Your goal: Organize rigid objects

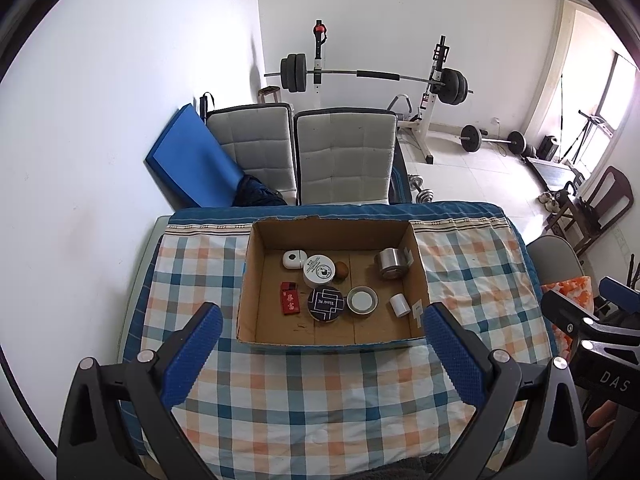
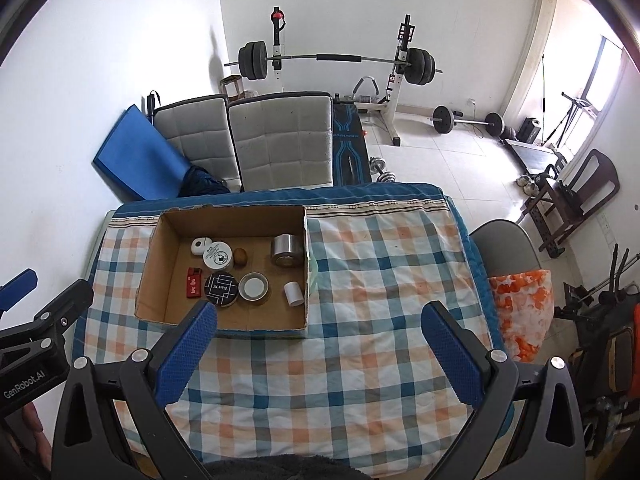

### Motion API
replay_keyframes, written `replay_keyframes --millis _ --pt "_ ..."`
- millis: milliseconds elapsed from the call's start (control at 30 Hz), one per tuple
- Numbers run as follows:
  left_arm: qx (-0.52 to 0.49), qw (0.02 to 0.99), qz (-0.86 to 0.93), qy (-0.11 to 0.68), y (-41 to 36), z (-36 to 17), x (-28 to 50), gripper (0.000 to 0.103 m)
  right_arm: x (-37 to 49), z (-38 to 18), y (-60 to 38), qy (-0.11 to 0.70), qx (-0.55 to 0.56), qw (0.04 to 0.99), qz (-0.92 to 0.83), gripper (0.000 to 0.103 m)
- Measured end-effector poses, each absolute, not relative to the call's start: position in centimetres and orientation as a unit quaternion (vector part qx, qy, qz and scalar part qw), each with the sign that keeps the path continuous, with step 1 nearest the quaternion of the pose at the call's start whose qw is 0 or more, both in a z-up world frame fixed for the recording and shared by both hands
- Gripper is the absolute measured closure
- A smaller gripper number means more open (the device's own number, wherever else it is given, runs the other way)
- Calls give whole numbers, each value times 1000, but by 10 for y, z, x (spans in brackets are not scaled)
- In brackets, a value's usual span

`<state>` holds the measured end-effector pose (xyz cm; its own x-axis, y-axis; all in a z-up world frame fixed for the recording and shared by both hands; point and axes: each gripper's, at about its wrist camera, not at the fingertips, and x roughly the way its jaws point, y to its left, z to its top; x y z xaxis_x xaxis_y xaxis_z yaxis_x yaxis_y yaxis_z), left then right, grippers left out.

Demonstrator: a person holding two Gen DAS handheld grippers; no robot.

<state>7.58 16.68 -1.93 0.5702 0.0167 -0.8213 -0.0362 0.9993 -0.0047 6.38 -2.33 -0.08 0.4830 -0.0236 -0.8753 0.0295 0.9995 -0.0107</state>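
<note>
With every small item sitting inside the cardboard box [image 1: 256,280] on the checked tablecloth [image 1: 320,392], the job reads as either not yet started or all but finished, and I can't tell which. If a pick comes next, the smart play is to drop straight down over one piece, clear of the box walls, and straddle it squarely: the white roll [image 1: 399,305] near the right wall looks the easiest, while the black round tin [image 1: 326,304] sits tight between the red box [image 1: 290,298] and the tape ring [image 1: 362,300]. Behind them are the white round tin [image 1: 319,269], the silver tape roll [image 1: 390,264] and a small white case [image 1: 294,259]. Left gripper [image 1: 322,350] hangs above the box's near edge, jaws spread wide, holding nothing, touching nothing. Right gripper [image 2: 320,346] hovers over bare cloth beside the box, equally wide, equally empty.
</note>
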Motion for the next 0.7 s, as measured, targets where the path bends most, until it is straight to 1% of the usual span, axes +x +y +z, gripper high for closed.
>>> replay_keyframes --millis 700 --pt "-11 886 16 462 166 -18 77 0 63 5 -29 501 12 865 -26 0"
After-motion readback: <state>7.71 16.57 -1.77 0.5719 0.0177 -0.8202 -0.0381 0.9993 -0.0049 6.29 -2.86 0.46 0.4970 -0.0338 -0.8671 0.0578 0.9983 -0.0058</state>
